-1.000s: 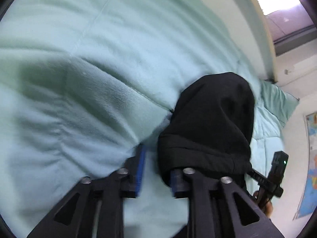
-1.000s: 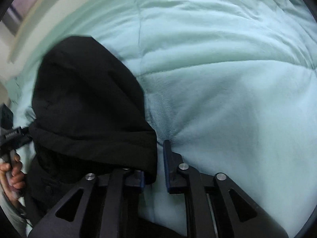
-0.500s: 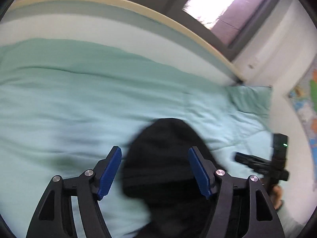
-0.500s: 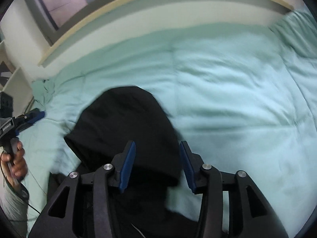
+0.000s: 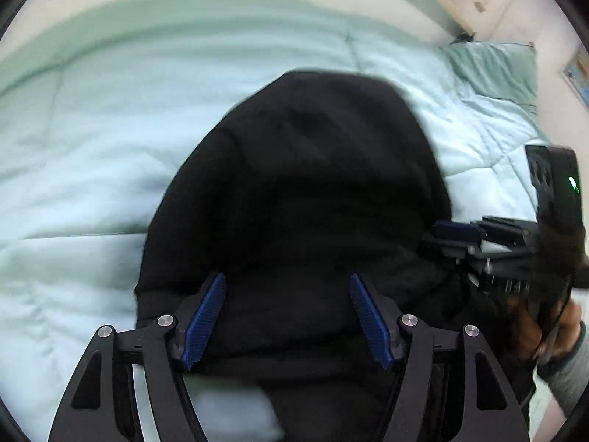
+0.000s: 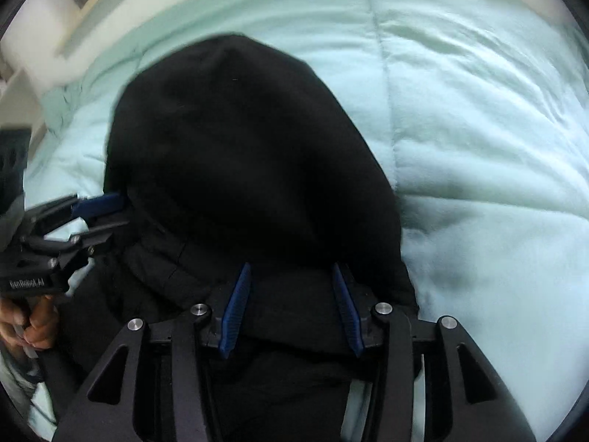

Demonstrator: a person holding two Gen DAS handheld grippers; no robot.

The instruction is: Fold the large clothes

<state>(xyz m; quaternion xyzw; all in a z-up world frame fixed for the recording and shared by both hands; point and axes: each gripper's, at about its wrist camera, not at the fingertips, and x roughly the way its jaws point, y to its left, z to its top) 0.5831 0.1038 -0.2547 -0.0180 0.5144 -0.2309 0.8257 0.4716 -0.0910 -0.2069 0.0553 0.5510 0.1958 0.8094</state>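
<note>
A black hooded garment (image 5: 313,184) lies on the pale green comforter (image 5: 92,147), its rounded hood pointing away from me. My left gripper (image 5: 287,283) hovers open over the garment's lower part, blue pads wide apart and gripping nothing. The right gripper (image 5: 445,239) shows at the right edge of the hood. In the right wrist view the same hood (image 6: 239,154) fills the middle. There my right gripper (image 6: 291,270) stands open above the cloth with nothing pinched. The left gripper (image 6: 106,219) sits by the hood's left side.
The comforter (image 6: 478,129) spreads wide around the garment. A green pillow (image 5: 493,70) lies at the far right by the wall. A person's hand (image 5: 541,331) holds the right gripper's handle, and another hand (image 6: 33,324) holds the left. A pale ledge (image 6: 73,29) runs behind the bed.
Both grippers were shut on the hood's front edge a second ago. They have let go, opened, and lifted back, and the hood now lies loose on the comforter.
</note>
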